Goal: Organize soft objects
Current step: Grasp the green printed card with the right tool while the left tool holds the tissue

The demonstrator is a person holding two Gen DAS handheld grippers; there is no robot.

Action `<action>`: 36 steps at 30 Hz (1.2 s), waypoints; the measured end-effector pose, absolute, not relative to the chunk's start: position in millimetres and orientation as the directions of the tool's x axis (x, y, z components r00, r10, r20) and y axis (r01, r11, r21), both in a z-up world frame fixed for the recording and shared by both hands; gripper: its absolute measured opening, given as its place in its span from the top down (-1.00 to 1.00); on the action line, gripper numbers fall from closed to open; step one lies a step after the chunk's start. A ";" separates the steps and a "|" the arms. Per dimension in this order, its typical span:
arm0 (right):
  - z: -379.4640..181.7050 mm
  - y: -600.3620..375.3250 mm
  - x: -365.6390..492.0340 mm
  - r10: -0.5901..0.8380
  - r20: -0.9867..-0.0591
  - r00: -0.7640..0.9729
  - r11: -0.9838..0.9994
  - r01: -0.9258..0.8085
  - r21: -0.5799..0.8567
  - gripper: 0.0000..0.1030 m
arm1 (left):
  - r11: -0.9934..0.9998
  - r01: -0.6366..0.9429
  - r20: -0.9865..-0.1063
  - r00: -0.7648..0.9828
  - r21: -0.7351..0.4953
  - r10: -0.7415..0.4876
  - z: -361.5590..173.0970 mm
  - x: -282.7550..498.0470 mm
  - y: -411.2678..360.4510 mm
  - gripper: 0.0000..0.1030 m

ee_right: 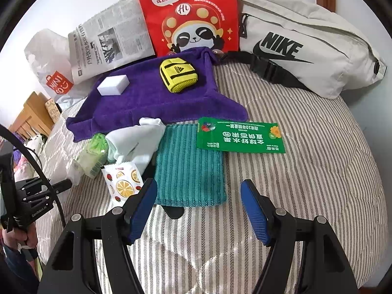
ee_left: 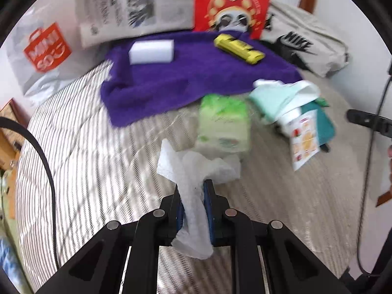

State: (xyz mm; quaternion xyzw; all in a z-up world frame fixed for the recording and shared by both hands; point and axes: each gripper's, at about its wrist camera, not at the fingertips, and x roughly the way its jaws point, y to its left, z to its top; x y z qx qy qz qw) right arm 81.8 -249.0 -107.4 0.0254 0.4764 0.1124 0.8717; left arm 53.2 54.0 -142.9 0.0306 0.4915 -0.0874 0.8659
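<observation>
Now, white tissue point(ee_left: 193, 171) between left hand-held gripper point(ee_left: 191, 191) pads.

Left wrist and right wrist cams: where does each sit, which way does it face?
Left wrist: on the left hand-held gripper, looking along its fingers across the striped bed; it is shut on a white tissue. The right hand-held gripper's tip shows at the right edge.
Right wrist: on the right hand-held gripper, open, above the teal cloth, facing the wall. The person's hand and the left tool show at lower left.
Shared: purple towel, white sponge, yellow pouch, red panda bag.
</observation>
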 end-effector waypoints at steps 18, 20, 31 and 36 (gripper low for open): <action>-146.2 -253.3 150.3 0.142 -0.867 0.478 0.985 -0.157 0.075 -0.38 | 0.988 0.154 -0.840 0.536 -0.006 -0.089 -152.3 51.9 53.0 0.65; -144.9 -250.3 148.0 0.129 -0.858 0.497 0.983 -0.179 0.045 -0.52 | 0.988 0.155 -0.838 0.538 -0.010 -0.093 -152.5 50.9 52.6 0.65; -133.3 -259.1 146.9 0.029 -0.841 0.541 0.944 -0.291 -0.155 -0.59 | 0.986 0.164 -0.831 0.547 -0.011 -0.100 -152.3 49.6 52.2 0.62; -143.8 -258.8 141.4 -0.029 -0.835 0.549 0.899 -0.351 -0.262 -0.59 | 0.986 0.164 -0.829 0.551 -0.007 -0.097 -152.4 48.6 50.0 0.57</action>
